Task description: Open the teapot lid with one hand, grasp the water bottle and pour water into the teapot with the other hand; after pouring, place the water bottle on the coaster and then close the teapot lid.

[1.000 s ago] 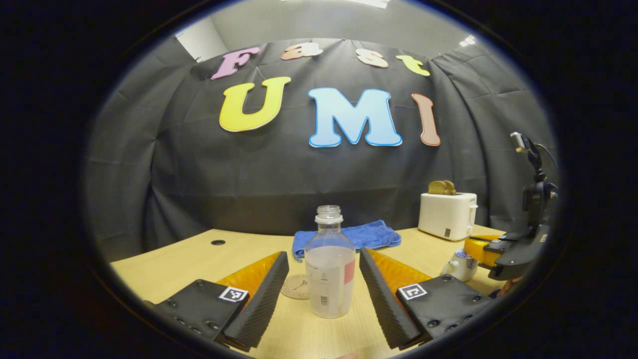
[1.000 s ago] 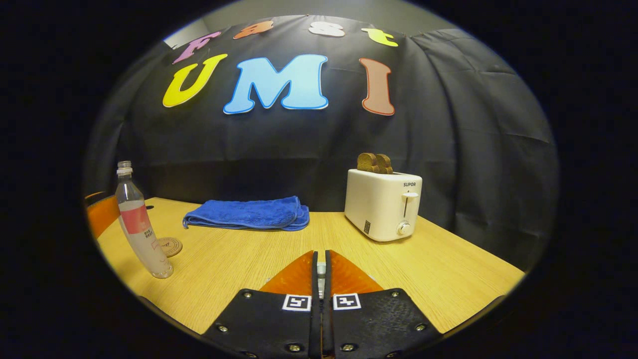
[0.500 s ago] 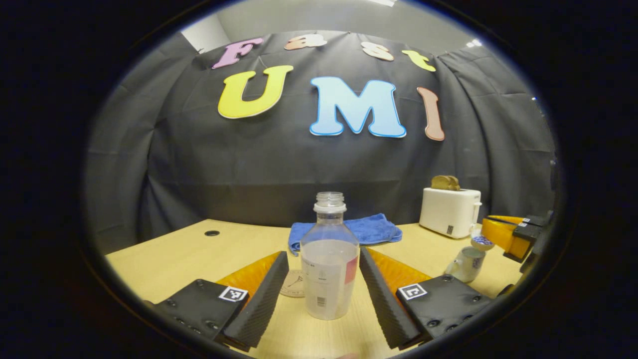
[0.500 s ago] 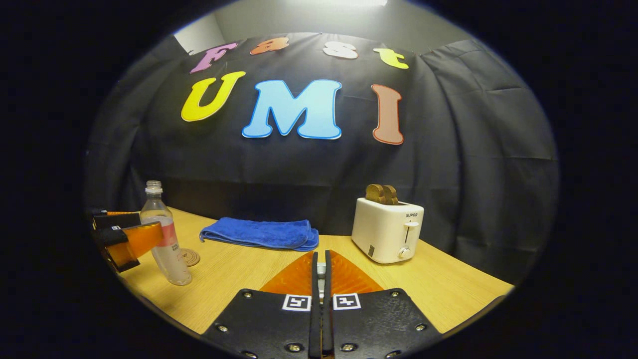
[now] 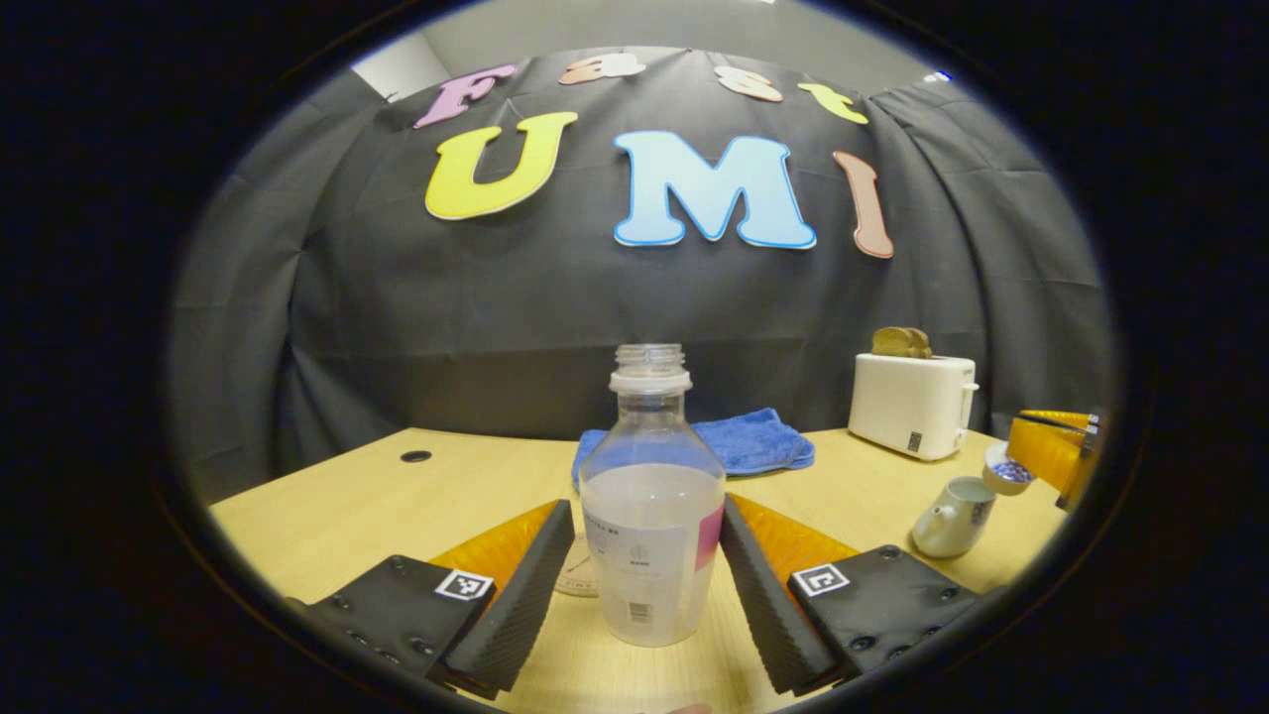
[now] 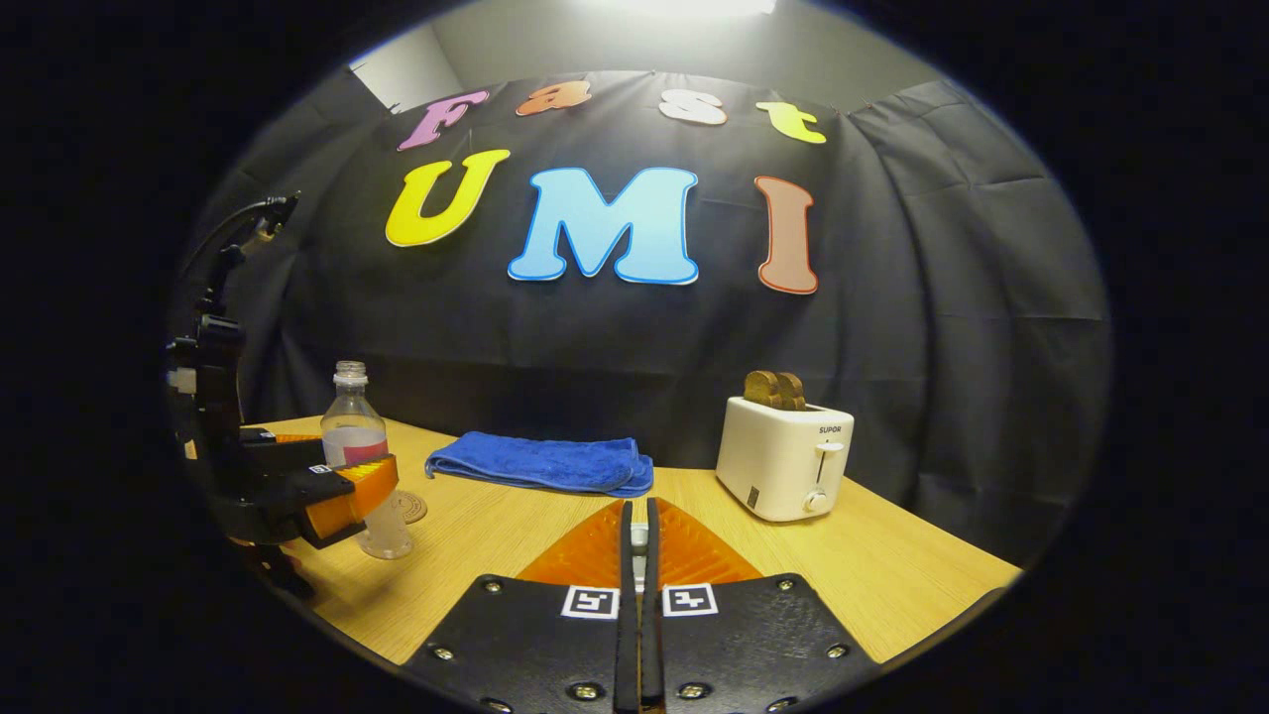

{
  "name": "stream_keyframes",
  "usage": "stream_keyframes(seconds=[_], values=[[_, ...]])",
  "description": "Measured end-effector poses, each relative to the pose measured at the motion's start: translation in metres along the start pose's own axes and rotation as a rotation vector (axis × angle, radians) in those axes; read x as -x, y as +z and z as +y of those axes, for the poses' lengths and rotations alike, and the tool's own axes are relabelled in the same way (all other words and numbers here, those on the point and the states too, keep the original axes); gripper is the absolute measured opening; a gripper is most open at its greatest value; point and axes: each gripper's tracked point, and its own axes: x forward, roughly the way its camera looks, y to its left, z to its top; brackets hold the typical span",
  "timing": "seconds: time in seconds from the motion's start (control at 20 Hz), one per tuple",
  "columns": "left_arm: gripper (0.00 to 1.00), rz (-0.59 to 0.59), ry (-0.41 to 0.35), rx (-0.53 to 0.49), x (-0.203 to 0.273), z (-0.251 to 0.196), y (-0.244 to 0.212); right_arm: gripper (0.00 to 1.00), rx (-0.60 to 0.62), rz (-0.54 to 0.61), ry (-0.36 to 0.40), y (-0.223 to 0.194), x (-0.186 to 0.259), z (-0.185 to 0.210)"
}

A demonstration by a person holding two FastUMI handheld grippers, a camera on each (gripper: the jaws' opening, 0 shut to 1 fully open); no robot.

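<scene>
your left gripper (image 5: 646, 555) has its fingers spread, one on each side of the water bottle (image 5: 651, 516); the right finger looks just at the bottle's wall, the left finger stands a little apart, so no pinch yet. the bottle stands upright on the table (image 5: 347, 506), long axis vertical, open uncapped mouth pointing straight up, water filling roughly the lower half. the coaster (image 5: 578, 580) lies flat just behind the bottle's base, partly hidden by it.

off to your right the teapot (image 5: 950, 516) sits on the table with its spout toward the bottle side and its top open. the lid (image 5: 1006, 470) is held just above and beside it at the tip of your right gripper (image 5: 1051, 451).

in the right gripper view your right gripper's fingers (image 6: 684, 555) are pressed nearly together, with a small pale piece in the slit between them; you cannot tell there what it is.

a blue towel (image 6: 540, 462) and a toaster (image 6: 783, 459) sit toward the back of the table.
</scene>
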Motion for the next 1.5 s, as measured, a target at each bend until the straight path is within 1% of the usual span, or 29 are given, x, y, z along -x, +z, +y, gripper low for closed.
stream_keyframes(seconds=[0.1, 0.25, 0.35, 0.4, 0.55, 0.8, 0.9, 1.15, 1.25, 1.4, 1.5], values=[[1.0, 0.014, -0.002, 0.011, -0.01, 0.0, -0.006, 0.02, 0.002, 0.002, 0.001, -0.001, 0.002, 0.0], [1.0, 0.009, -0.006, -0.005, -0.018, -0.001, -0.006, 0.02, 0.01, -0.002, 0.001, -0.001, 0.008, 0.0], [0.89, 0.012, 0.006, -0.012, -0.014, 0.003, -0.005, 0.02, 0.014, -0.004, 0.006, -0.002, 0.014, 0.0], [0.89, 0.017, 0.007, -0.011, -0.014, 0.004, -0.007, 0.01, 0.014, -0.007, 0.009, -0.001, 0.019, 0.0], [0.88, 0.03, 0.005, 0.011, -0.009, 0.006, -0.006, 0.02, 0.007, -0.019, 0.011, 0.003, 0.045, -0.001], [0.88, 0.027, 0.007, -0.008, 0.004, 0.006, 0.002, 0.01, 0.012, -0.05, 0.032, 0.016, 0.101, 0.002], [0.88, 0.002, 0.022, -0.061, 0.007, 0.004, 0.012, 0.02, -0.007, -0.049, 0.062, 0.016, 0.134, 0.007], [0.88, -0.02, -0.002, -0.153, 0.011, -0.017, 0.024, 0.01, -0.019, -0.041, 0.074, 0.008, 0.192, 0.005], [0.87, -0.024, 0.006, -0.202, 0.012, -0.021, 0.026, 0.01, 0.001, -0.04, 0.07, 0.002, 0.205, 0.002], [0.87, -0.009, -0.006, -0.289, 0.013, -0.033, 0.022, 0.02, -0.044, -0.02, 0.069, -0.014, 0.22, -0.001], [0.87, 0.005, -0.019, -0.369, 0.011, -0.042, 0.019, 0.01, -0.058, -0.004, 0.048, -0.023, 0.223, -0.009]])
